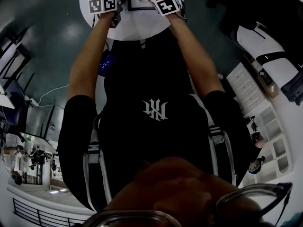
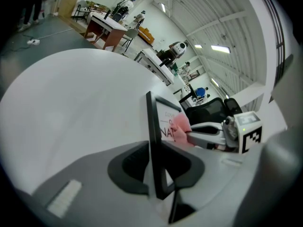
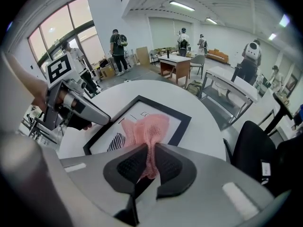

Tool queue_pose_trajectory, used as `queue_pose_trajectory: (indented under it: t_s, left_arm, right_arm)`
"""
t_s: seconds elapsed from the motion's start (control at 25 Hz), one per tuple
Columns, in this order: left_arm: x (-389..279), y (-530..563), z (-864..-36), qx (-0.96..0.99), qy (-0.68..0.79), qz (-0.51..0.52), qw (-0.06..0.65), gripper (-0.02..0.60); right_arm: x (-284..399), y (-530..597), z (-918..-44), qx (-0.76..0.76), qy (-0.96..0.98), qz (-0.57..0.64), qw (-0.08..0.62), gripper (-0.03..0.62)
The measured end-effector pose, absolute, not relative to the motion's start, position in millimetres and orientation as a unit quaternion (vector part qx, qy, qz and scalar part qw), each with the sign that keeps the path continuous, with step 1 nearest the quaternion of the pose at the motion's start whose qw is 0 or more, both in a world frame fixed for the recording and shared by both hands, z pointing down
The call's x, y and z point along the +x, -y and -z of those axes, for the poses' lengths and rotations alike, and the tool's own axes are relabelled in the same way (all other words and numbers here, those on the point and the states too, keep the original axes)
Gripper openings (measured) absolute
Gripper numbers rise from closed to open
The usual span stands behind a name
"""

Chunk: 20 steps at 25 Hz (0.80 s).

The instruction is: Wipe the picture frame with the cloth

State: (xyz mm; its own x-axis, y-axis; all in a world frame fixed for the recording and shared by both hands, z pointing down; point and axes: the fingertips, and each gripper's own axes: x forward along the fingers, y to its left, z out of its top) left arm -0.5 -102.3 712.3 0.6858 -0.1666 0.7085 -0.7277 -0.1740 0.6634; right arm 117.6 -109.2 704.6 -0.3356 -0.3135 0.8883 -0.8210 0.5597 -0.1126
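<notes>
While left gripper (image 2: 158,171) jaws clamp black edge of picture frame (image 3: 142,109) near middle of round white bench (image 3: 208,136), right gripper (image 3: 150,167) jaws pinch pink cloth (image 3: 144,126), cloth resting on frame's face.

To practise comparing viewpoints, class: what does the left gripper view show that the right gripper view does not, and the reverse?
Only the left gripper view: the picture frame edge-on, clamped between the tongs of the left gripper, and the right gripper seen from outside. Only the right gripper view: the striped drawing in the frame, the pink cloth pinched in the right gripper's tongs, and the left gripper seen from outside. Both: frame, cloth against its face, round white table.
</notes>
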Motion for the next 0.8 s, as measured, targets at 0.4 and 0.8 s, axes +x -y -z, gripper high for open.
queue_pose_trajectory:
  t_s: [0.4, 0.8]
  left_arm:
    - [-1, 102, -712, 0.725, 0.309, -0.25, 0.563, 0.072]
    - [0, 101, -711, 0.724, 0.304, -0.253, 0.566, 0.058]
  right_arm:
    - [153, 106, -705, 0.401, 0.743, -0.29, 0.452, 0.048]
    - [126, 106, -674, 0.398, 0.764, -0.3, 0.411, 0.048]
